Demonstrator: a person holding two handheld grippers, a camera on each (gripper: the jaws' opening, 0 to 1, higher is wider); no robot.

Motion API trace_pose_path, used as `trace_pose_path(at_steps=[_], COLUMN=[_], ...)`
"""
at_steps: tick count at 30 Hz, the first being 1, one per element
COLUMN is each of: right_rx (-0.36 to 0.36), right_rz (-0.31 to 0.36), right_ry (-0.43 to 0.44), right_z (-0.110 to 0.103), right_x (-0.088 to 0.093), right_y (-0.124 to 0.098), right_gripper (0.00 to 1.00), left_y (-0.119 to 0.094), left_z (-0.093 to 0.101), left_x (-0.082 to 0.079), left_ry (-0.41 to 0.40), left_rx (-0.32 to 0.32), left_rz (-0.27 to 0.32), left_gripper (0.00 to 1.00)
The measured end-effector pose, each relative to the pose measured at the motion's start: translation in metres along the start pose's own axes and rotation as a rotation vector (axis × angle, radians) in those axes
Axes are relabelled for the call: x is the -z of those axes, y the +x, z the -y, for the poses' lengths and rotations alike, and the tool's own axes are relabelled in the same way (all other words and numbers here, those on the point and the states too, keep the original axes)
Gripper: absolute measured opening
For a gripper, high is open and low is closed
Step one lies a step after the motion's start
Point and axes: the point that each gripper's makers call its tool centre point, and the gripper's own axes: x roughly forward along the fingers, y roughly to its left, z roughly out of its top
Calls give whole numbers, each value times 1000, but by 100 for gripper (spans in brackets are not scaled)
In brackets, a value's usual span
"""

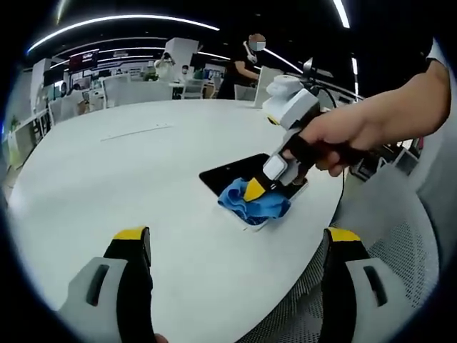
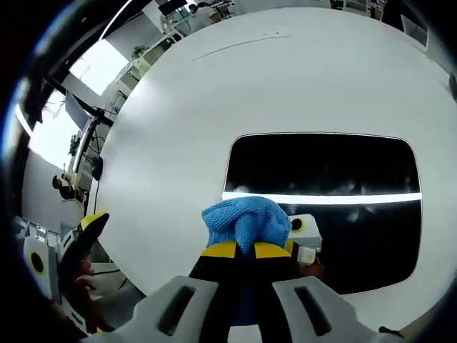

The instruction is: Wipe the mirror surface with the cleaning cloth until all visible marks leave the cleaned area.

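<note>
Right tool (image 2: pixel 245 250) was seen clamped on blue cloth (image 2: pixel 245 220), pressed at mirror (image 2: pixel 321 171) 7 o'clock edge | left tool (image 1: pixel 235 239) wide open, empty, over bench (image 1: pixel 107 179) | risk: mirror pushed off nearby bench rim.

A large round white table (image 1: pixel 128 179) carries the work area. A mesh chair (image 1: pixel 400 236) stands at its near edge. Beyond it, desks and chairs (image 1: pixel 136 89) and a standing person (image 1: pixel 239 71).

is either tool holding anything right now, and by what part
The right tool pinches the blue cloth by its bunched near edge, pressing it on the mirror. The left tool is open and holds nothing.
</note>
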Motion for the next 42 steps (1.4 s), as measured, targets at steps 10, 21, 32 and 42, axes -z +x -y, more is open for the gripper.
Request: trace_pose_path(at_steps=[10, 21, 32, 42], right_rx=[17, 21, 26, 27], right_rz=[9, 8, 13, 27], right_ry=[-33, -60, -79, -120], right_z=[0, 0, 1, 0], right_x=[-18, -35, -53, -72], right_y=[6, 14, 21, 25], right_gripper=[1, 1, 1, 1], left_y=[0, 0, 0, 0], left_z=[-2, -4, -4, -7], left_x=[1, 1, 3, 3], left_ry=[-1, -4, -8, -17], left_rx=[-5, -14, -15, -22], left_rz=[-4, -4, -11, -11], left_gripper=[99, 98, 97, 97])
